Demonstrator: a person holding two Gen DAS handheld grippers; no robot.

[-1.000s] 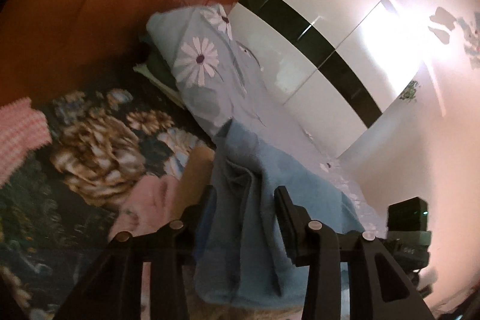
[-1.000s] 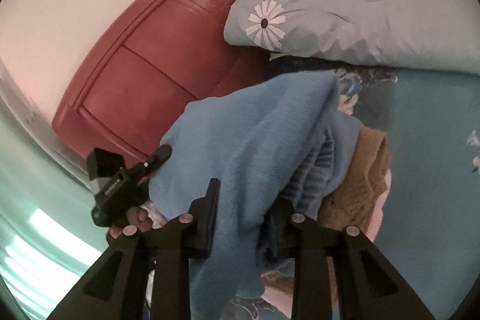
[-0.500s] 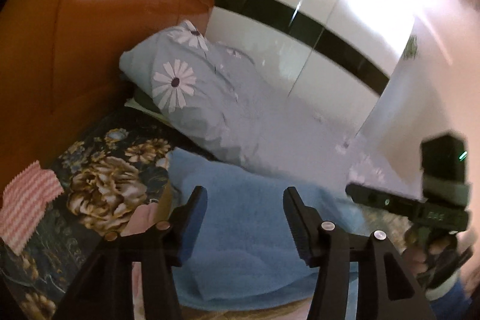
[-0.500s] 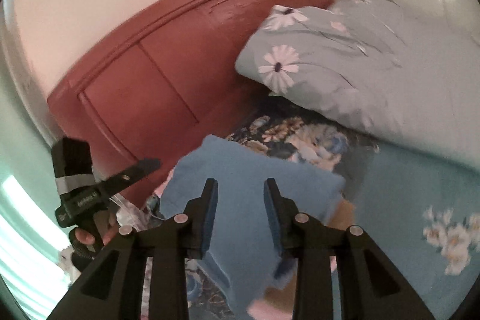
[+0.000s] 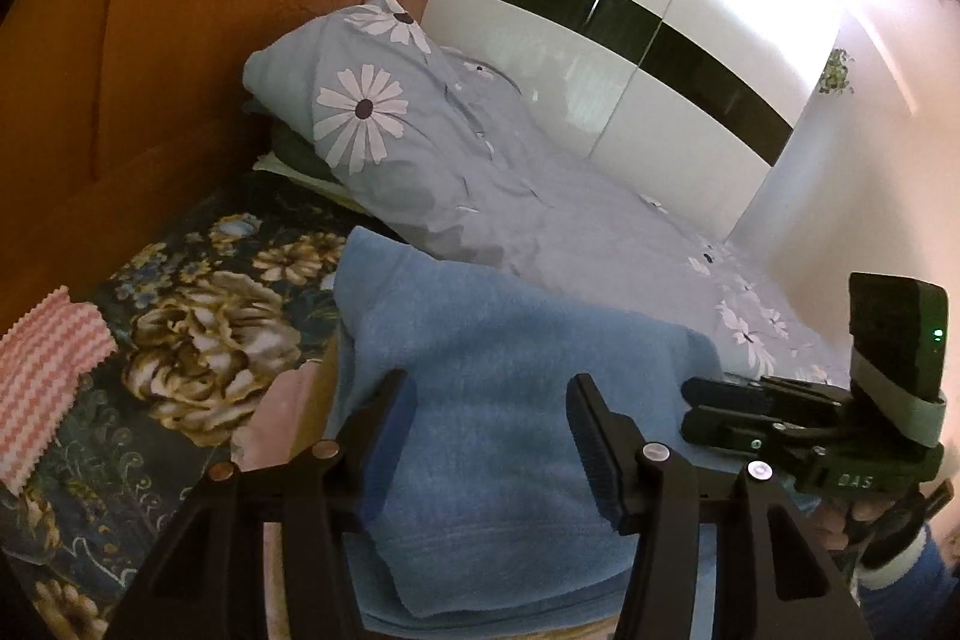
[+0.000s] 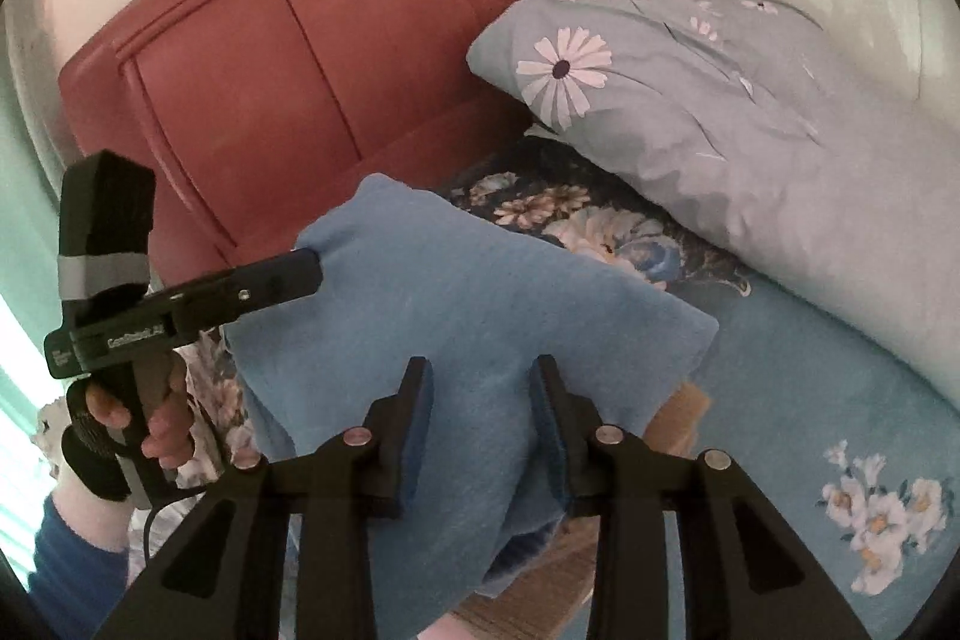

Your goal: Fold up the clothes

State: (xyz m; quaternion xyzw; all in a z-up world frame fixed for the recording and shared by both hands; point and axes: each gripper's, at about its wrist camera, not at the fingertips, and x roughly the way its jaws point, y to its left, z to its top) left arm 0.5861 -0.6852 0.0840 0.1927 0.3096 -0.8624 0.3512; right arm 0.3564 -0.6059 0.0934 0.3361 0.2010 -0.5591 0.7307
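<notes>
**A:** Where is the blue garment [image 5: 516, 400] lying for you?

**B:** Take the wooden headboard [image 6: 312, 58] as your mark. The garment is folded into a flat block a little out from its foot, on top of a tan piece [image 6: 678, 418] and a pink piece [image 5: 276, 418] that show at its edges. Between it and the headboard you have the dark flowered cover [image 5: 198, 340]. Farther along the headboard sits the daisy-print pillow [image 5: 384, 130], close to the garment's far corner.

**A:** And your left gripper [image 5: 489, 436]?

**B:** Released. Your jaws stand apart over the garment's top, with cloth visible in the gap but neither pad pressing on it. In the right wrist view that same gripper [image 6: 300, 274] has its tip at the corner of the garment nearest the headboard; whether it touches there, you cannot tell.

**A:** Your right gripper [image 6: 483, 430]?

**B:** Its jaws are opening. The garment's near edge lies between them, and the pads do not pinch it.

**A:** Anything else by the headboard?

**B:** A pink-and-white striped cloth [image 5: 42, 376], at its foot, well apart from the garment.
</notes>
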